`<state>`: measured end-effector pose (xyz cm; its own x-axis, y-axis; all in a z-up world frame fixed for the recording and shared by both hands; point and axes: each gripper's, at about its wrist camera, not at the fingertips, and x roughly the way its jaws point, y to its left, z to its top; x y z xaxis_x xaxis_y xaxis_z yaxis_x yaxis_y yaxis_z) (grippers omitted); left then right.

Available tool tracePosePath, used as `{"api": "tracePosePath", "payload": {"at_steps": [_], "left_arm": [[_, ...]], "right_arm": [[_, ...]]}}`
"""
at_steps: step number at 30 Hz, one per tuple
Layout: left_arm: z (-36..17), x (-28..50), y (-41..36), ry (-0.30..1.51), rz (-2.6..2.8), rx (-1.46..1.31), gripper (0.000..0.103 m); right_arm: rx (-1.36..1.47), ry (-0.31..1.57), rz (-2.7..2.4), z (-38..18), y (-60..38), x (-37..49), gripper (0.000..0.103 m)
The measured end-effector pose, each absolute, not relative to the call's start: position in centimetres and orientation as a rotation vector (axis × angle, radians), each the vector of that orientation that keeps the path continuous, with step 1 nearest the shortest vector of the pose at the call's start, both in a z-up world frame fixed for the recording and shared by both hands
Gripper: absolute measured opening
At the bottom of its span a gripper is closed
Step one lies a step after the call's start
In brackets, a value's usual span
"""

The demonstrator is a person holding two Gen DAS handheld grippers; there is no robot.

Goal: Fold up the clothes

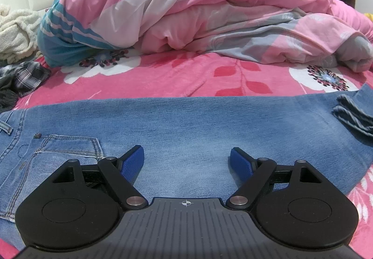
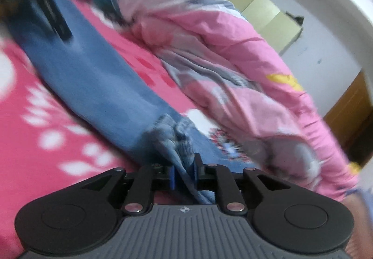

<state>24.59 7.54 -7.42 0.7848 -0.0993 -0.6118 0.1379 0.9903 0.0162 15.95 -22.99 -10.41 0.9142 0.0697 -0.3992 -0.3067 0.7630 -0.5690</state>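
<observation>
A pair of blue jeans (image 1: 186, 123) lies stretched flat across a bed, on a pink floral bedspread (image 1: 163, 72). Behind it sits a bunched pink, grey and teal duvet (image 1: 198, 14). At the far left edge are a cream fleecy garment (image 1: 16, 32) and a dark plaid garment (image 1: 25, 77).

In the left wrist view, the left tongs (image 1: 186, 161) hang above the thigh area of the jeans with the blue pads spread wide and nothing between them. A back pocket (image 1: 67, 151) with pale stitching lies just left of them; the waistband runs off to the left, and the hems (image 1: 352, 116) lie at the far right.

The right wrist view is blurred. The right tongs (image 2: 184, 175) stand narrow, with a gathered wad of denim at the hems (image 2: 177, 140) between the blue pads; whether the pads are pressing on it cannot be told.

Handling, as a judgement: denim is soft and floppy but fairly heavy and thick for cloth, so it will sag and drag on the plush bedspread rather than slide. It is not fragile or slippery. Doubled seams give the firmest hold: the hems at 1 end and the waistband at the other. Gripping both layers together should keep the 2 legs aligned when folding end to end.
</observation>
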Motion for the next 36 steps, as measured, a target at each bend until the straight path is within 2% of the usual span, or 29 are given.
{"api": "tracePosePath", "payload": {"at_steps": [2,8,13,16,19,22,27,36], "left_arm": [[-7.4,24.6,7.5,0.656,-0.128,0.062,0.082],[-7.4,24.6,7.6,0.657,-0.131,0.06,0.082],[-7.4,24.5,7.7,0.658,-0.134,0.058,0.082],[-7.3,24.5,7.8,0.658,-0.137,0.056,0.082],[-7.4,24.6,7.8,0.658,-0.137,0.055,0.082],[-7.4,24.5,7.7,0.658,-0.136,0.055,0.082],[-7.5,24.6,7.6,0.657,-0.132,0.058,0.082],[-7.5,24.6,7.6,0.657,-0.131,0.059,0.083]], "right_arm": [[-0.567,0.386,0.242,-9.5,-23.8,15.1,0.028],[-0.311,0.37,0.308,-6.4,-25.7,13.6,0.029],[-0.347,0.394,0.259,-6.7,-25.0,14.9,0.028],[-0.392,0.463,0.225,-8.3,-24.7,16.4,0.026],[-0.374,0.512,0.22,-9.4,-25.1,17.4,0.014],[-0.306,0.503,0.218,-9.1,-25.7,17.3,0.008],[-0.158,0.437,0.227,-6.4,-27.1,16.5,0.007],[-0.241,0.424,0.262,-6.6,-25.1,16.3,0.007]]}}
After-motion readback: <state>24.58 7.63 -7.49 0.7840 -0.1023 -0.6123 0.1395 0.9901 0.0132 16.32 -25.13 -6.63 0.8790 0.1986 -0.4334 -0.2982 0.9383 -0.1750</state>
